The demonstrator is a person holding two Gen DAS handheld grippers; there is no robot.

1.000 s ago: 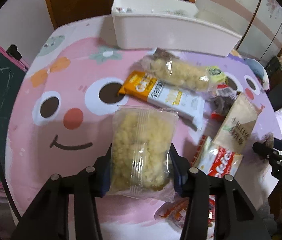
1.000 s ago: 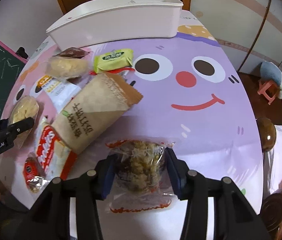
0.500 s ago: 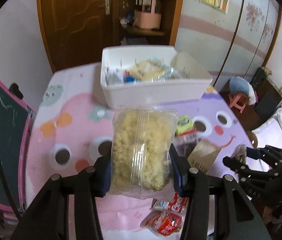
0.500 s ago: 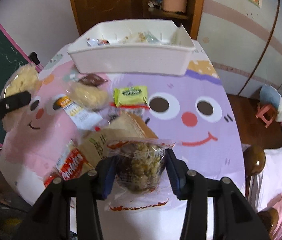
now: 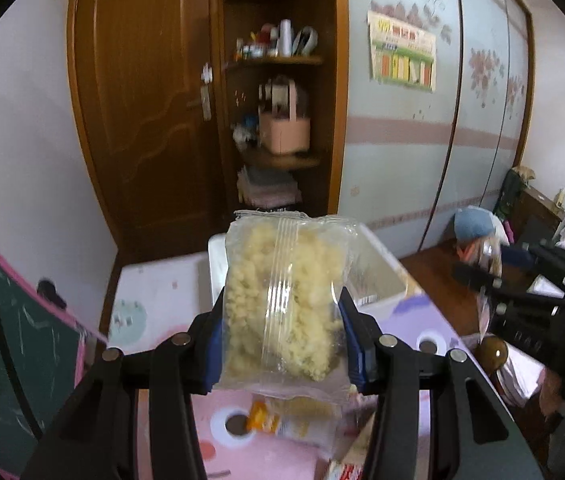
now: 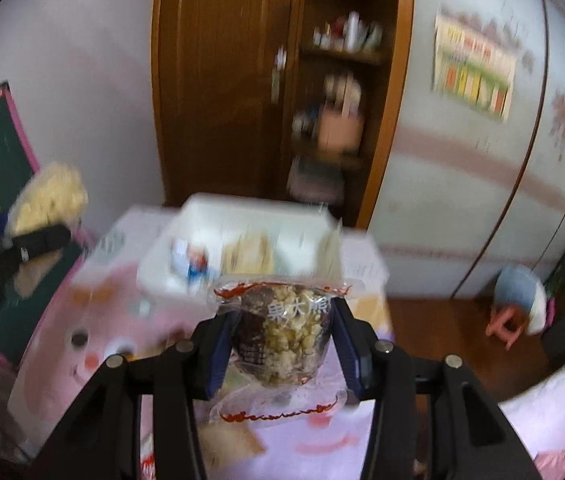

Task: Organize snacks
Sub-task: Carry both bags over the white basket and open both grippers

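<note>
My left gripper (image 5: 282,344) is shut on a clear packet of pale yellow puffed snack (image 5: 286,300), held high above the table. Behind the packet sits the white bin (image 5: 382,280), partly hidden. My right gripper (image 6: 280,344) is shut on a clear packet with red trim holding a brown and yellow grain cake (image 6: 282,336). The white bin (image 6: 242,236) lies ahead of it with several snacks inside. In the right wrist view the left gripper (image 6: 34,236) and its yellow packet (image 6: 48,196) show at the left edge. The right wrist view is blurred.
The table (image 5: 154,288) carries a pink and purple cartoon-face cloth. An orange and white packet (image 5: 282,424) lies on it below my left gripper. A chalkboard (image 5: 2,340) stands at the left. A wooden door (image 5: 138,100) and shelves (image 5: 282,120) rise behind.
Both grippers have risen well above the table with their packets and tilted up, so the door and shelves now fill the views. The bin has dropped lower in both pictures.
</note>
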